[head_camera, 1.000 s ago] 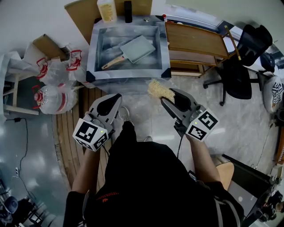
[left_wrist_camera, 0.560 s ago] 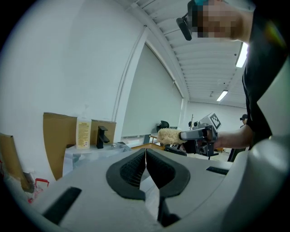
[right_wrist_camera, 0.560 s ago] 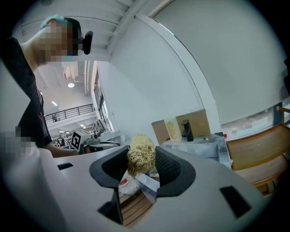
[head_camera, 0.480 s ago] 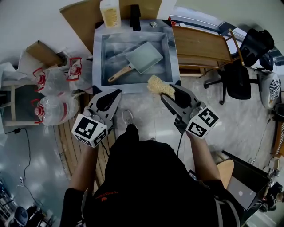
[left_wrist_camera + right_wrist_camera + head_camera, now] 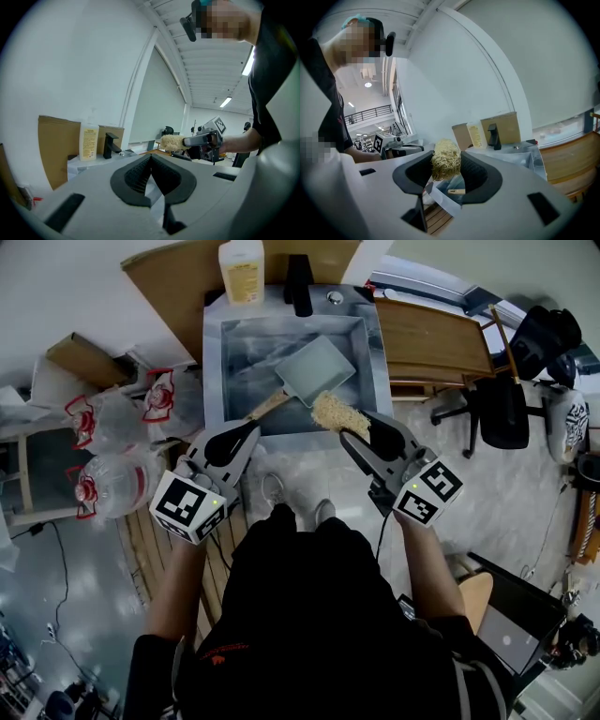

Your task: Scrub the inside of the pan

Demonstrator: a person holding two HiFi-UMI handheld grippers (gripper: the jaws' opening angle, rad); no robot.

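Right gripper [image 5: 354, 430]: jaws clamped on scrubber [image 5: 333, 412].
Left gripper [image 5: 234, 434]: jaws closed, holding nothing.
Pan [image 5: 316, 367]: in sink [image 5: 214, 352], just ahead of scrubber; handle [image 5: 268, 406] ahead of left gripper.
Advice: steady handle first, then press scrubber flat, overlapping strokes.

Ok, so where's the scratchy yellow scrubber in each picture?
Head view: the scrubber is just above centre, pinched by the right gripper near the front edge of the sink.
Left gripper view: the scrubber is right of centre, sticking out of the right gripper's tip.
Right gripper view: the scrubber sits in the middle, clamped between the jaws.
Shared landmark: the soap bottle behind the sink shows in all three.
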